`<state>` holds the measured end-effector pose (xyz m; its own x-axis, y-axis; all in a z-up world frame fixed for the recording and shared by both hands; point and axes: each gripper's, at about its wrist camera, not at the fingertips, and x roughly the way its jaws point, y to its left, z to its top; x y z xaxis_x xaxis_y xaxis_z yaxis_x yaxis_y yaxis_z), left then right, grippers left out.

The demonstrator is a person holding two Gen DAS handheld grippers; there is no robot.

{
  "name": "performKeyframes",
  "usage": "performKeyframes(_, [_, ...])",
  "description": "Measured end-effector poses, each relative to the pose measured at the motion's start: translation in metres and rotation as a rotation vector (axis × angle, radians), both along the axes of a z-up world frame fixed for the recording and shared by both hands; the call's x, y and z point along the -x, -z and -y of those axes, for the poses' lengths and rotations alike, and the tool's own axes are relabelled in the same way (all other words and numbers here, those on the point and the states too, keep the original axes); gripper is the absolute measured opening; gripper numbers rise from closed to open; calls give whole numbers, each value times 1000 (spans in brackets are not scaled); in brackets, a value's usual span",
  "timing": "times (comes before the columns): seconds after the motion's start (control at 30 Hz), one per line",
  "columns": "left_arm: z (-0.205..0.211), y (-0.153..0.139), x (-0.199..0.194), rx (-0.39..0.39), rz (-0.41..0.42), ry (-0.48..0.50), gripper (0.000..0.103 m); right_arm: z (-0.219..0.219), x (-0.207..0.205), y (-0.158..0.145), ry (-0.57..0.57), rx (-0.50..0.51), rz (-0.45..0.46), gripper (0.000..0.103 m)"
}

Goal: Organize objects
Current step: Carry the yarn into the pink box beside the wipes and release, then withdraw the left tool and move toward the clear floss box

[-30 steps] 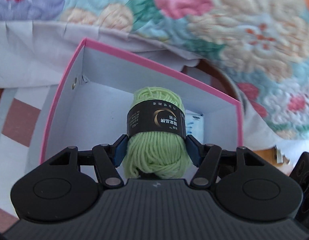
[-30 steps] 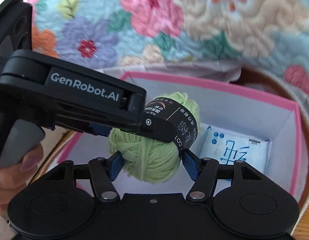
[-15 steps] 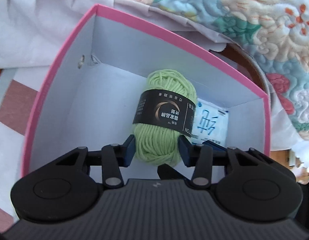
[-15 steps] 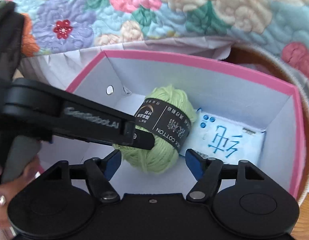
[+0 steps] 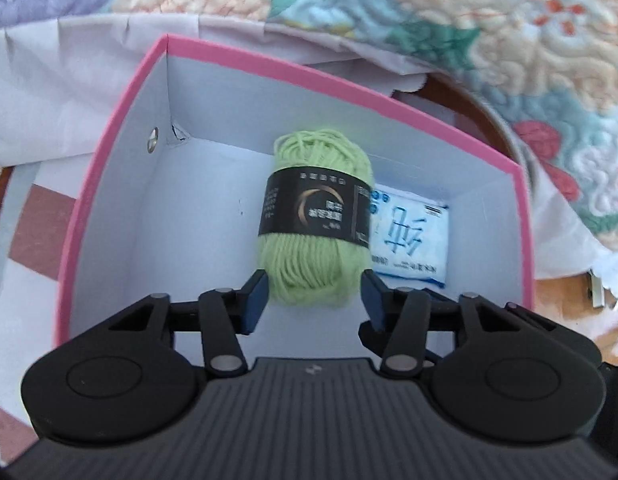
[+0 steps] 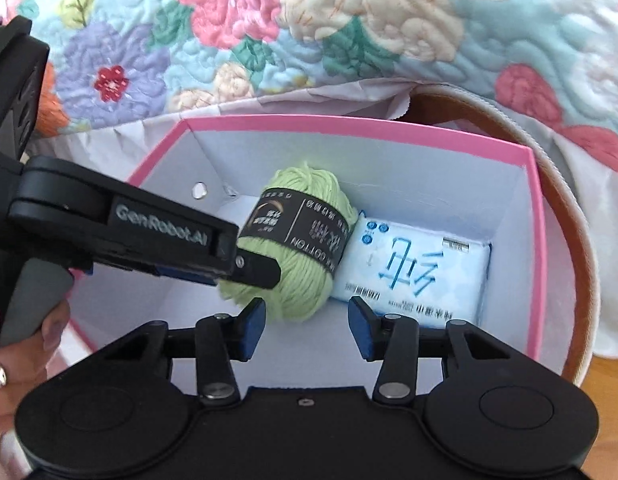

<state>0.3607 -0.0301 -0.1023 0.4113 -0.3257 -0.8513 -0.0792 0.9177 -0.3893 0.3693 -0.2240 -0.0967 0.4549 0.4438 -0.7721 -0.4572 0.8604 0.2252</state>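
Note:
A light green yarn ball (image 5: 313,232) with a black paper band lies on the floor of a pink-rimmed white box (image 5: 269,68), next to a white and blue tissue pack (image 5: 409,236). My left gripper (image 5: 313,300) is open, its blue pads either side of the yarn's near end without squeezing it. In the right wrist view the yarn (image 6: 297,256) and the tissue pack (image 6: 413,268) lie side by side in the box (image 6: 349,124). My right gripper (image 6: 307,330) is open and empty just over the box's near side. The left gripper's finger (image 6: 253,268) crosses in from the left.
The box sits on white paper (image 5: 61,80) inside a round brown tray (image 6: 577,264). A floral quilt (image 6: 349,20) rises behind the box. A wooden surface (image 5: 561,292) shows at the right.
My left gripper has opened and let go of the yarn, which now lies in the box beside the tissue pack. Both grippers have drawn back a little.

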Motion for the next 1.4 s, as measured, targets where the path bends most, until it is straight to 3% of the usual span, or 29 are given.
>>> performKeyframes(0.13, [-3,-30,19,-52,9,46,58,8,20,-23,-3,11,52,59])
performKeyframes(0.37, [-16,-94,62,-134,48,63,65,16,54,-81,-42,12,107,59])
performKeyframes(0.53, [-26,-138,97,-148,65,86,68,14,88,-128,-70,12,162,61])
performKeyframes(0.83, [-31,-204,166,-220,149,121,70,15,151,-187,-161,-6,119,63])
performKeyframes(1.07, [-38,-214,232,-179,164,195,72,22,199,-205,-215,-7,112,66])
performKeyframes(1.4, [-37,-196,284,-164,169,294,76,31,246,-192,-296,-76,64,70])
